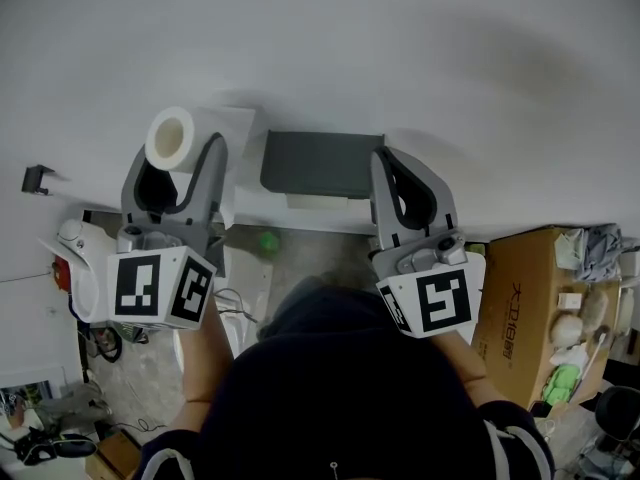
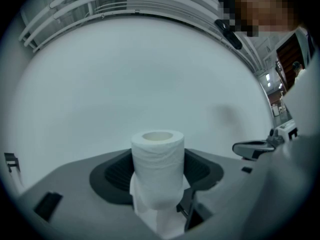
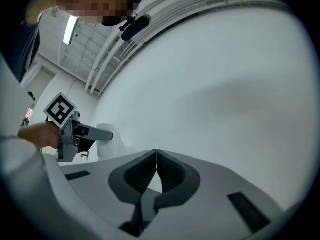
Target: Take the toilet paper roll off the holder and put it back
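The toilet paper roll (image 1: pixel 172 138) was off the holder (image 1: pixel 322 163), sitting to its left in the head view and close to the white wall (image 1: pixel 400 48). Its hollow core faced up toward your head. You had it pinched between the two jaws of your left gripper (image 1: pixel 182 153), which were spread wide to take the roll's full width, one jaw on each side. In the left gripper view the roll (image 2: pixel 158 166) stood on end right in the middle of the jaws, and a loose tail of paper (image 2: pixel 165 219) hung down from it toward the camera.

The holder, a dark grey shelf-like piece fixed to the wall, lay between your two grippers and carried no roll. Your right gripper (image 3: pixel 156 154) was at the holder's right end in the head view, with its jaws pressed together tip to tip and nothing between them. It was well apart from the roll. From the right gripper view you could see the left gripper (image 3: pixel 75 134) off to the side with the roll at its tip.

A cardboard box (image 1: pixel 520 288) stood on the floor below, at your right
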A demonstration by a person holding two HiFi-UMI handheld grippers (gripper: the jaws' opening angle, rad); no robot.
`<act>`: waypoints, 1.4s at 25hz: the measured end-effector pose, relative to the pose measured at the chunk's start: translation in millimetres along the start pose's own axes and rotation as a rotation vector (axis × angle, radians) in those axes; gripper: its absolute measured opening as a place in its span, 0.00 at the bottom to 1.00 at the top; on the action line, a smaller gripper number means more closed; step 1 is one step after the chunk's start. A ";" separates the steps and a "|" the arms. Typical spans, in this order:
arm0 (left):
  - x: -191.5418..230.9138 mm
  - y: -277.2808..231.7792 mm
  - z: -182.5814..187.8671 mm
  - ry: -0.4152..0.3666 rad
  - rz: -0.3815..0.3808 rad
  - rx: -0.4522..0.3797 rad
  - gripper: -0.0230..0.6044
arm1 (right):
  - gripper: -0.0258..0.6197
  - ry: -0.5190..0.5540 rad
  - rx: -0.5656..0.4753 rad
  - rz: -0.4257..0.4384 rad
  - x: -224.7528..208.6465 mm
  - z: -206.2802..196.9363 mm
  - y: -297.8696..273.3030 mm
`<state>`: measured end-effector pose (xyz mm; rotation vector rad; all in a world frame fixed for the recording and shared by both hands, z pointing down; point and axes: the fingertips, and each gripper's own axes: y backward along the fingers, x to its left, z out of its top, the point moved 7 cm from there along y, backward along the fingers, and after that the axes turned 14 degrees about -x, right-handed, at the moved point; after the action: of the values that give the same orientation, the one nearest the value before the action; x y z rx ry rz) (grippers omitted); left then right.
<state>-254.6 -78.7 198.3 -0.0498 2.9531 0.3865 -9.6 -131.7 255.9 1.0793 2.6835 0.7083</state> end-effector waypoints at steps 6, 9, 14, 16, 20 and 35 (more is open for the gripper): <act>-8.0 -4.5 -4.3 0.007 -0.017 0.001 0.50 | 0.07 0.000 0.001 -0.023 -7.3 -1.2 3.3; -12.0 -7.6 -4.4 0.009 -0.026 0.001 0.50 | 0.07 -0.001 0.004 -0.027 -10.0 -1.5 3.9; -19.9 -11.7 -3.3 0.007 -0.036 -0.002 0.50 | 0.07 -0.004 -0.011 -0.036 -15.6 0.8 6.3; -22.1 -12.9 -1.7 0.006 -0.038 -0.004 0.50 | 0.07 -0.007 0.008 -0.041 -17.7 0.4 8.9; -24.6 -15.0 1.2 0.002 -0.038 -0.014 0.50 | 0.07 -0.006 0.006 -0.045 -19.9 1.3 10.5; -35.4 -15.4 9.5 -0.006 -0.061 -0.037 0.50 | 0.07 0.001 -0.003 -0.039 -18.9 7.8 18.6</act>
<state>-217.4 -90.7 191.2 -0.1420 2.9302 0.4324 18.0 -130.2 257.6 1.0226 2.6955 0.7065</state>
